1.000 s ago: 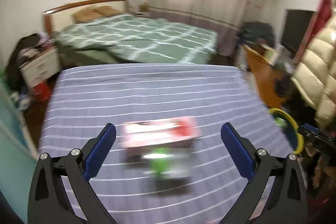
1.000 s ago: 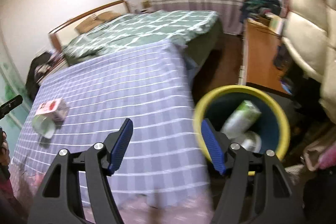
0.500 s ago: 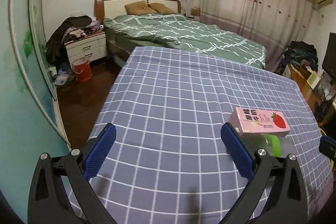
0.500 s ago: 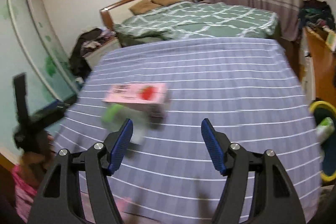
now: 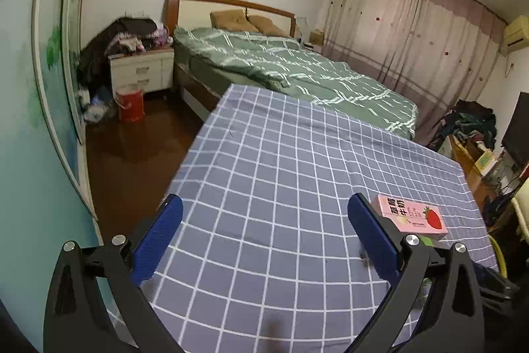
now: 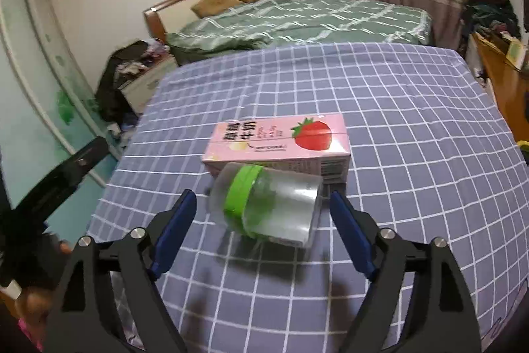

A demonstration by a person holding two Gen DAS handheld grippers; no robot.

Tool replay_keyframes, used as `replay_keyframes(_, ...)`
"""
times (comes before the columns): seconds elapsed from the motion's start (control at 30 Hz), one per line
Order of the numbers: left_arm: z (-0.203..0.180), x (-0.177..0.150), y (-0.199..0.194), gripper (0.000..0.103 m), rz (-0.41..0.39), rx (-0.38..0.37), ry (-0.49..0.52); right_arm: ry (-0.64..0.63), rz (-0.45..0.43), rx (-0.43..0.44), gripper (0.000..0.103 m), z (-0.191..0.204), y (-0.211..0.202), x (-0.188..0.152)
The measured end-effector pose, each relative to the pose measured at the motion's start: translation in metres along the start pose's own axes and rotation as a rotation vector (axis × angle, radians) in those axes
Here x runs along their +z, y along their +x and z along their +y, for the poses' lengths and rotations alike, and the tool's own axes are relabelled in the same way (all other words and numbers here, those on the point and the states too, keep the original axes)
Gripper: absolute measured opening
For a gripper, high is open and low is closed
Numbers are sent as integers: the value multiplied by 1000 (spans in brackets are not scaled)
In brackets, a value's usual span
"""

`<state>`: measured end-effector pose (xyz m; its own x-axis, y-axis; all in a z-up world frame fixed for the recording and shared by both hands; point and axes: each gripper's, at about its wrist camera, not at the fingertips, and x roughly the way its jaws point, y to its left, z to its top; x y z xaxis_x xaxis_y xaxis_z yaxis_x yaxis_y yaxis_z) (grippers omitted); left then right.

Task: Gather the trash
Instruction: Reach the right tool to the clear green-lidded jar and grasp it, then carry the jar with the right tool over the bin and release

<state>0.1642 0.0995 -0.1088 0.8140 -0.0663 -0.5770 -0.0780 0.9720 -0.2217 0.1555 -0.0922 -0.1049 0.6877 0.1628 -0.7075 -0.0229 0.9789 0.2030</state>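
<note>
Two matching hand-held grippers, black frames carrying blue pads

The left gripper [image 5: 264, 230] is showing two black, angular arms, each ending in a long blue pad [image 5: 158, 234], with a pair of round silver screw heads [image 5: 118, 240] sitting on each arm near the pad's base. The right gripper [image 6: 263, 225] is wearing the same build: matte black struts with triangular cut-outs, blue fingertips [image 6: 350, 230] and shiny screws [image 6: 386, 233]. At the right view's lower left edge something pink, perhaps clothing, is peeking in, too blurred to identify.
</note>
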Motion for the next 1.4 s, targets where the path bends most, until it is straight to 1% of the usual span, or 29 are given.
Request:
replay_keyframes(0.17, -4, -4, 0, 98, 3, -26, -2, 27, 33, -22, 82, 8, 18, -2)
replay_keyframes(0.23, -6, -5, 0, 98, 4, -29, 9, 31, 25, -35, 82, 8, 22, -2)
replay_keyframes(0.27, -9, -6, 0, 98, 6, -32, 17, 36, 27, -38, 81, 7, 25, -1)
replay_keyframes(0.3, -9, -6, -1, 98, 7, -35, 19, 39, 30, -44, 74, 5, 27, -1)
replay_keyframes(0.37, -12, -7, -2, 98, 10, -40, 24, 35, 35, -46, 73, 2, 29, -2)
replay_keyframes(0.43, -13, -7, -3, 98, 10, -42, 25, 31, 33, -55, 73, -1, 28, -1)
replay_keyframes(0.6, -15, -8, -3, 98, 14, -45, 27, 4, 38, -48, 73, -11, 20, -5)
replay_keyframes(0.77, -24, -9, 4, 98, 63, -88, 57, -5, 37, -53, 73, -35, 3, -13)
replay_keyframes(0.87, -45, -17, 12, 98, 132, -141, 134, 7, 36, -64, 73, -59, -8, -15)
replay_keyframes(0.93, -66, -26, 16, 98, 181, -202, 214, 19, 31, -81, 73, -78, -16, -16)
replay_keyframes(0.97, -81, -33, 18, 98, 209, -249, 273, 33, 27, -91, 73, -93, -22, -15)
replay_keyframes(1.03, -102, -42, 19, 98, 238, -299, 355, 54, 20, -103, 73, -113, -30, -13)
replay_keyframes(1.1, -117, -47, 23, 98, 266, -342, 410, 81, 1, -123, 73, -141, -44, -9)
replay_keyframes(1.13, -123, -48, 27, 98, 289, -361, 425, 91, -9, -134, 73, -152, -50, -7)
replay_keyframes(1.17, -125, -48, 30, 98, 303, -365, 429, 103, -23, -150, 73, -166, -58, -4)
replay_keyframes(1.33, -134, -38, 52, 98, 350, -369, 417, 178, -101, -248, 73, -233, -99, 1)
replay_keyframes(1.4, -134, -34, 61, 98, 361, -353, 409, 227, -116, -285, 73, -264, -111, 0)
